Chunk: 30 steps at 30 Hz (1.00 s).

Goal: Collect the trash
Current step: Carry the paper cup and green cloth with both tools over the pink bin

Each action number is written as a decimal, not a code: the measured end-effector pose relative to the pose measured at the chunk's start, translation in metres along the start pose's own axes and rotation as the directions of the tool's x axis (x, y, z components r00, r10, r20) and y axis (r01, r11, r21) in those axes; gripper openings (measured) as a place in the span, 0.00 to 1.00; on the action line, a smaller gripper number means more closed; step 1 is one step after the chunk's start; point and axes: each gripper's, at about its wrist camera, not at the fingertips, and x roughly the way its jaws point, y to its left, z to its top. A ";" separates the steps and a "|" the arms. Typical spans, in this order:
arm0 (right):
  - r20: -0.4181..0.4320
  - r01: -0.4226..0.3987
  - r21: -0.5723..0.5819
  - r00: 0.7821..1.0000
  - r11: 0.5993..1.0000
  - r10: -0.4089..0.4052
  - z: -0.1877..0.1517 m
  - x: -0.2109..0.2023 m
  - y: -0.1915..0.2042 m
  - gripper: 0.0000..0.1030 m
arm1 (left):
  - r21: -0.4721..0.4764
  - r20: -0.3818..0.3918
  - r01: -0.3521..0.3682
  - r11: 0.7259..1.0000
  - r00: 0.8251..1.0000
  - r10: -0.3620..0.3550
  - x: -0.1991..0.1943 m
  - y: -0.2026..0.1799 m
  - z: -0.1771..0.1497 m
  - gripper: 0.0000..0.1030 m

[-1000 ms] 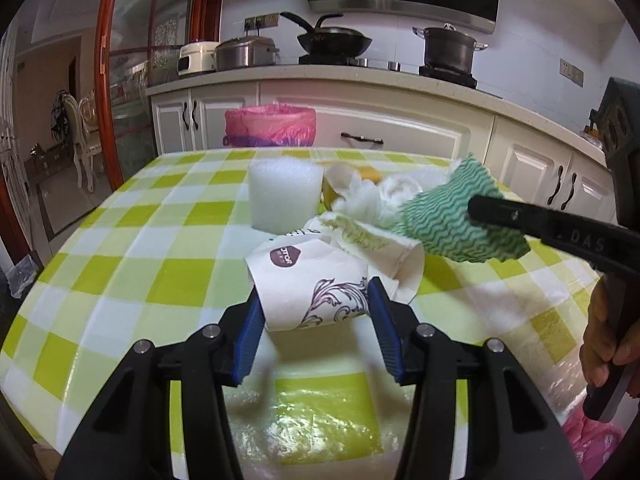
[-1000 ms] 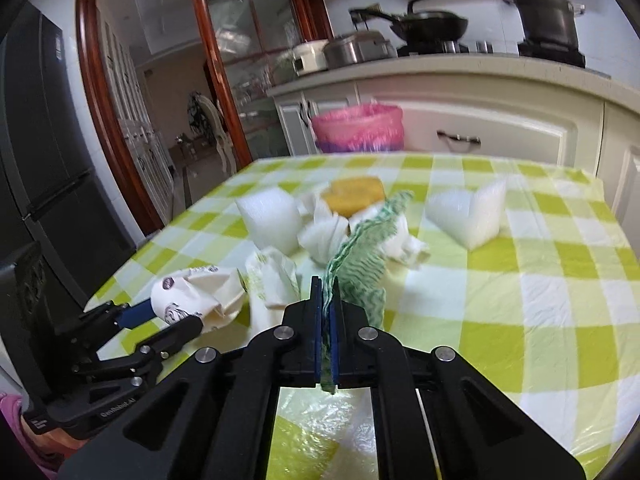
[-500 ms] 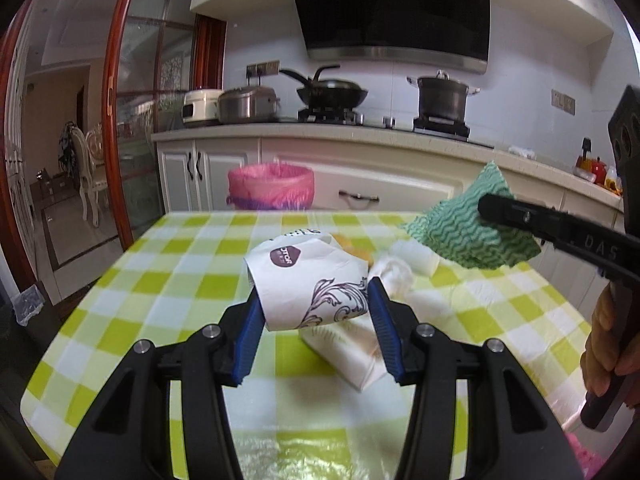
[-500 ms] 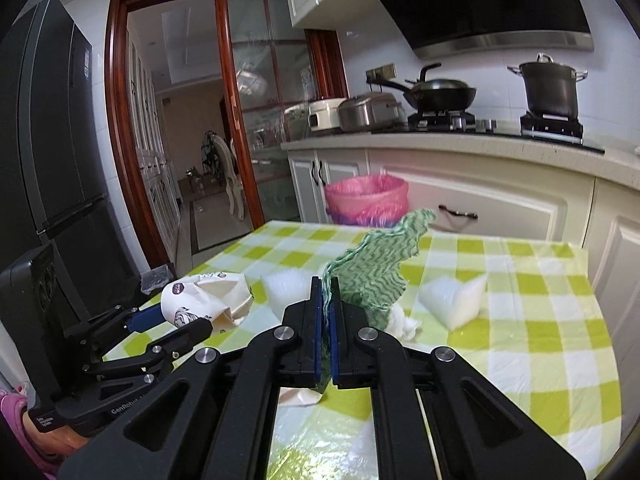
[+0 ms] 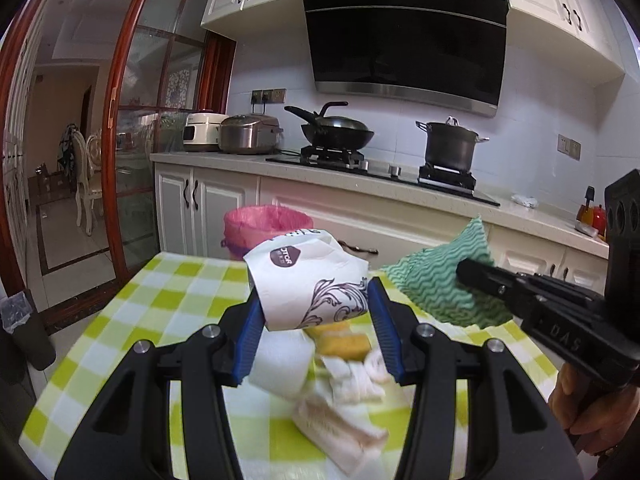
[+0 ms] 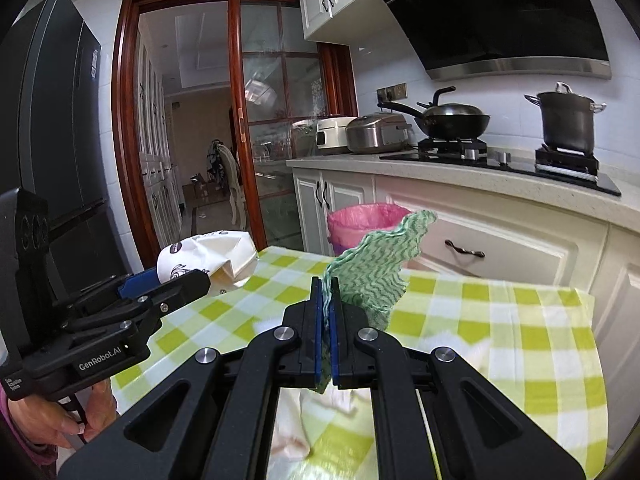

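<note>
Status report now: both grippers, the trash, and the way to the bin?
Left gripper shut on paper cup. Right gripper shut on green cloth. Both lifted above table. Pink-lined bin beyond table, nothing between.

The room is evenly, softly lit. Fisheye bends the edges into dark corners. Scraps on the table [image 5: 120,320] smear with motion blur.

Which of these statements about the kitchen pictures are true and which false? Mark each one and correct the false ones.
1. The left claw grips a crumpled paper cup. True.
2. The right claw is open and empty. False: it is shut on a green wavy cloth.
3. The bin beyond the table has a pink liner. True.
4. The stove is bare. False: a wok and a pot sit on it.
</note>
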 end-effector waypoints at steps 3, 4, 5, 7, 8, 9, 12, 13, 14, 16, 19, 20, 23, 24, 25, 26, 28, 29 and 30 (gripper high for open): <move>0.007 -0.007 -0.014 1.000 1.000 0.008 0.013 0.015 -0.002 0.05 | 0.001 0.006 -0.005 1.000 1.000 0.004 0.017 0.006 0.015 0.48; 0.008 -0.011 -0.018 1.000 1.000 0.011 0.017 0.021 -0.003 0.05 | 0.005 0.008 -0.008 1.000 1.000 0.008 0.024 0.008 0.019 0.48; 0.010 -0.013 -0.021 1.000 1.000 0.014 0.021 0.027 -0.004 0.05 | 0.006 0.011 -0.011 1.000 1.000 0.011 0.029 0.010 0.022 0.48; 0.012 -0.023 -0.031 1.000 0.999 0.023 0.032 0.042 -0.009 0.05 | 0.004 0.014 -0.014 1.000 1.000 0.014 0.043 0.016 0.032 0.48; 0.012 -0.027 -0.034 1.000 0.999 0.028 0.037 0.050 -0.011 0.05 | 0.005 0.017 -0.017 1.000 1.000 0.017 0.053 0.018 0.037 0.48; 0.012 -0.031 -0.037 0.999 0.999 0.032 0.041 0.057 -0.013 0.05 | 0.007 0.018 -0.020 1.000 1.000 0.020 0.061 0.022 0.041 0.48; 0.014 -0.042 -0.047 0.999 0.998 0.043 0.056 0.084 -0.021 0.05 | 0.004 0.016 -0.027 1.000 0.999 0.027 0.092 0.034 0.055 0.48; 0.014 -0.042 -0.056 0.999 0.998 0.043 0.061 0.095 -0.024 0.05 | 0.003 0.015 -0.031 1.000 0.999 0.030 0.102 0.038 0.059 0.48; 0.015 -0.043 -0.064 0.999 0.997 0.044 0.067 0.107 -0.027 0.05 | 0.007 0.017 -0.036 0.999 0.999 0.036 0.115 0.042 0.064 0.48; 0.015 -0.053 -0.071 0.998 0.996 0.054 0.076 0.128 -0.035 0.05 | 0.018 0.016 -0.039 0.999 0.999 0.039 0.138 0.051 0.074 0.48; 0.011 -0.066 -0.080 0.998 0.995 0.067 0.092 0.163 -0.048 0.05 | 0.024 0.008 -0.034 0.999 0.999 0.034 0.180 0.065 0.089 0.48; 0.009 -0.068 -0.085 0.998 0.994 0.069 0.096 0.175 -0.052 0.05 | 0.024 0.005 -0.032 0.999 0.999 0.031 0.193 0.070 0.093 0.48; -0.007 -0.080 -0.084 0.997 0.993 0.080 0.110 0.223 -0.069 0.05 | 0.037 0.004 -0.039 0.999 0.999 0.039 0.238 0.084 0.106 0.48; -0.012 -0.085 -0.083 0.996 0.993 0.084 0.113 0.238 -0.073 0.05 | 0.041 0.004 -0.039 0.998 0.999 0.039 0.254 0.090 0.110 0.48; -0.016 -0.089 -0.085 0.996 0.992 0.088 0.115 0.248 -0.076 0.05 | 0.042 0.002 -0.037 0.998 0.999 0.037 0.269 0.095 0.114 0.48; -0.021 -0.092 -0.087 0.996 0.992 0.090 0.118 0.266 -0.083 0.05 | 0.041 0.000 -0.034 0.999 0.999 0.035 0.280 0.100 0.117 0.48; -0.027 -0.099 -0.092 0.995 0.991 0.097 0.122 0.290 -0.090 0.05 | 0.037 -0.003 -0.029 0.999 1.000 0.029 0.311 0.111 0.125 0.48; -0.032 -0.102 -0.103 0.994 0.989 0.100 0.124 0.307 -0.095 0.05 | 0.032 -0.003 -0.028 0.999 1.000 0.028 0.329 0.117 0.130 0.48; -0.035 -0.103 -0.110 0.994 0.989 0.100 0.124 0.317 -0.097 0.05 | 0.029 -0.006 -0.028 0.999 1.000 0.028 0.342 0.122 0.132 0.47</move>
